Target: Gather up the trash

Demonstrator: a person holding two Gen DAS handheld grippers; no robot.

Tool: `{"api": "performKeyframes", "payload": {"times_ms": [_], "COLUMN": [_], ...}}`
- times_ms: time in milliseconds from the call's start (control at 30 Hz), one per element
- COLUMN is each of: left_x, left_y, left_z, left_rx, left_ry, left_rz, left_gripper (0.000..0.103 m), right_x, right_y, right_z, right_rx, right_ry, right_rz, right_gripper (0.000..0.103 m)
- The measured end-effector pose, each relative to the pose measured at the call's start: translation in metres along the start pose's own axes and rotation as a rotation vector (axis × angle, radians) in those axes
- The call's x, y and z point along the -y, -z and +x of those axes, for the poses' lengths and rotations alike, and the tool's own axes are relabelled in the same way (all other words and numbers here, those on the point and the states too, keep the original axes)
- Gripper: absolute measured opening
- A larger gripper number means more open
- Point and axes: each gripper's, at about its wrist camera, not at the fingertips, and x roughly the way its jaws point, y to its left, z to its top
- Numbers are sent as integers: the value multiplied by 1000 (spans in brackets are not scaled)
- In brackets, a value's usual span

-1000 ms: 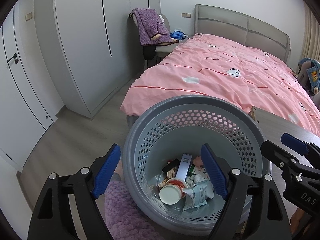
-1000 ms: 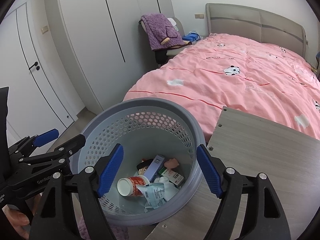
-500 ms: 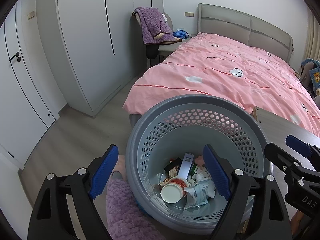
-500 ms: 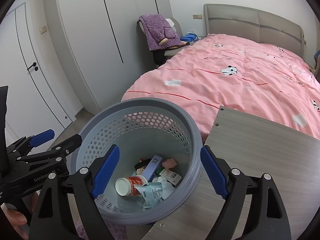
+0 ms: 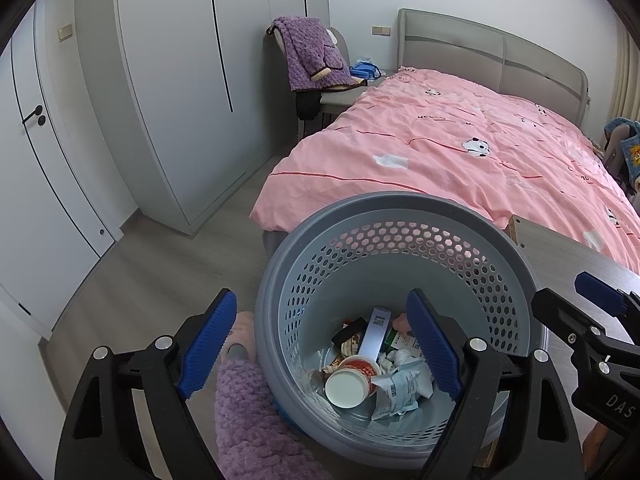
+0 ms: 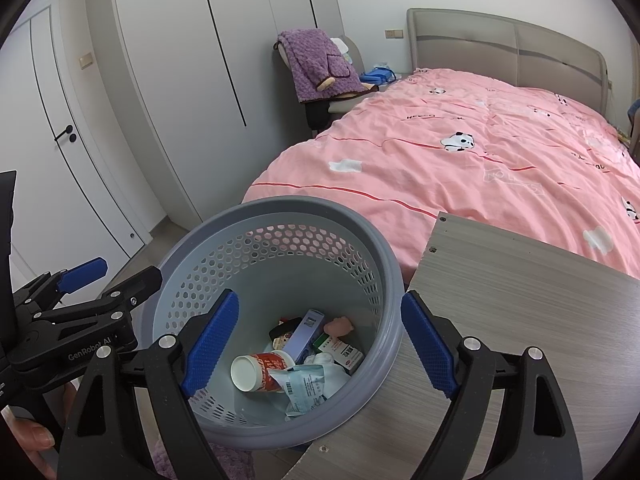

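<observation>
We're in a home bedroom here: a wide bed [image 5: 480, 152] fills the right side under a pink duvet printed with little pandas, its grey padded headboard [image 5: 492, 56] against the far wall. On the left stand tall pale wardrobe doors [image 5: 180, 92] with slim dark handles and a white room door [image 5: 40, 184], and at the far end a chair [image 6: 320, 80] draped with a fuzzy purple garment sits just beside the bed. Near us, a grey perforated wastebasket [image 6: 276, 216] holding household scraps sits by a wood-grain counter [image 6: 520, 300] over light wooden flooring [image 5: 152, 264].
</observation>
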Motion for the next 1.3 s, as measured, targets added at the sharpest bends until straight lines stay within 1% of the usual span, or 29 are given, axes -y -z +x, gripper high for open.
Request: {"api": "performKeyframes", "payload": {"times_ms": [1300], "left_x": [1], "left_y": [-1], "left_z": [0], "left_rx": [-5], "left_ry": [3], "left_rz": [2], "left_gripper": [83], "right_x": [1], "right_y": [0], "right_z": [-1], "right_rx": [5], "right_ry": [-1], "right_rz": [-1], "right_gripper": [82]}}
